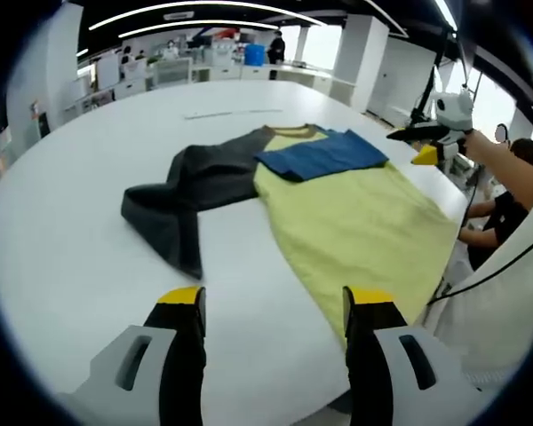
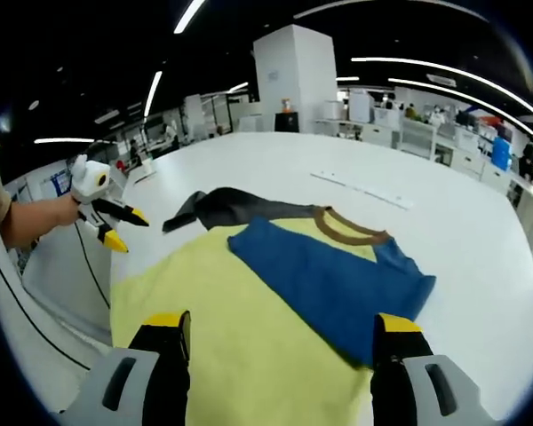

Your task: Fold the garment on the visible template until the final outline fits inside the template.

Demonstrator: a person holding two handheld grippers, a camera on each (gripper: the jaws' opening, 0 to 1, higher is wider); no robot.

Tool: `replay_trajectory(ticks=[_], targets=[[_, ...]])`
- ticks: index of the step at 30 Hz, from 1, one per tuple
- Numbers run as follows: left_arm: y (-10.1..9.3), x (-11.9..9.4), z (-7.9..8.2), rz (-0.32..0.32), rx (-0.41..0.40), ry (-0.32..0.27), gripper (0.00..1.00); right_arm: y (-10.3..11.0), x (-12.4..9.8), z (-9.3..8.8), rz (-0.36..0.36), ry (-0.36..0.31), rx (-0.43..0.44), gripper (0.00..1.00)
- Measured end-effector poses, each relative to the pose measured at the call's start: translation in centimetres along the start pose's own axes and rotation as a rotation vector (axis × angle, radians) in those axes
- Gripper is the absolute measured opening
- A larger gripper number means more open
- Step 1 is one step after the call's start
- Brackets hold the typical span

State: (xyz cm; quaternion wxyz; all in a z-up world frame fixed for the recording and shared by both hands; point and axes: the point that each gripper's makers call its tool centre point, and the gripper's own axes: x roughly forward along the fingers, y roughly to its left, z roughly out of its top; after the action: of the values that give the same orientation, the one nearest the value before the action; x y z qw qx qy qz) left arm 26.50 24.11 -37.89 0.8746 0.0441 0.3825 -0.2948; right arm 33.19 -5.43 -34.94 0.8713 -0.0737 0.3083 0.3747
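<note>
Two grippers, both with jaws wide apart and nothing in them. My left gripper [image 1: 274, 306] hangs over the bare white round surface [image 1: 89, 222] just short of the garment's hem; my right gripper [image 2: 280, 333] hangs over the yellow body near the blue sleeve.

Garment: a yellow short-sleeved T-shirt with a brown collar, one blue sleeve and one dark grey sleeve [image 1: 355, 222], lying flat on the surface near its edge. Blue sleeve [image 2: 338, 284] is folded in across the chest; the dark grey sleeve [image 1: 186, 191] is spread out sideways and looks twisted at the end. In the right gripper view the hem corner sits right at the surface's edge.

I can't make out any template outline in either view, so I can't judge fit.

My read: one sleeve fold is done, grey side not yet. Left gripper looks staged for that sleeve; right one is placed to pin or take the blue side.

Risk: dragging fabric off the near edge.
</note>
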Motion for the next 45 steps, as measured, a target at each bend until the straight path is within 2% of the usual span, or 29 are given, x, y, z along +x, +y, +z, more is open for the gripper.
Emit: replay_trajectory(ticks=[13,15,18,29,34,38,45], targets=[[1.8,1.0,0.3,0.05,-0.045,-0.001,0.57,-0.5,-3.1,-1.3,-0.025,-0.017,0.011,0.83],[1.9,1.1,0.4,0.047,-0.072,-0.01,0.56,-0.7,-3.5,-1.6,-0.034,-0.018,0.009,0.83],[2.2,1.6,0.7,0.041,-0.108,-0.027,0.56,-0.9,-3.6,-2.2,-0.044,-0.008,0.012,0.81],[3.7,2.3,0.6,0.096,-0.118,-0.01,0.53,-1.4,-4.2,-3.6,-0.051,-0.004,0.049,0.82],[4.7,2.6,0.3,0.124,-0.123,0.01,0.46,-1.9,-4.6,-3.9,-0.058,-0.007,0.065,0.82],[5.3,2.8,0.5,0.124,-0.175,-0.011,0.41,-2.2,-4.8,-4.1,-0.066,-0.009,0.07,0.82],[6.0,3.0,0.1,0.144,-0.204,0.003,0.28,-2.4,-5.2,-4.6,-0.072,-0.005,0.08,0.82]])
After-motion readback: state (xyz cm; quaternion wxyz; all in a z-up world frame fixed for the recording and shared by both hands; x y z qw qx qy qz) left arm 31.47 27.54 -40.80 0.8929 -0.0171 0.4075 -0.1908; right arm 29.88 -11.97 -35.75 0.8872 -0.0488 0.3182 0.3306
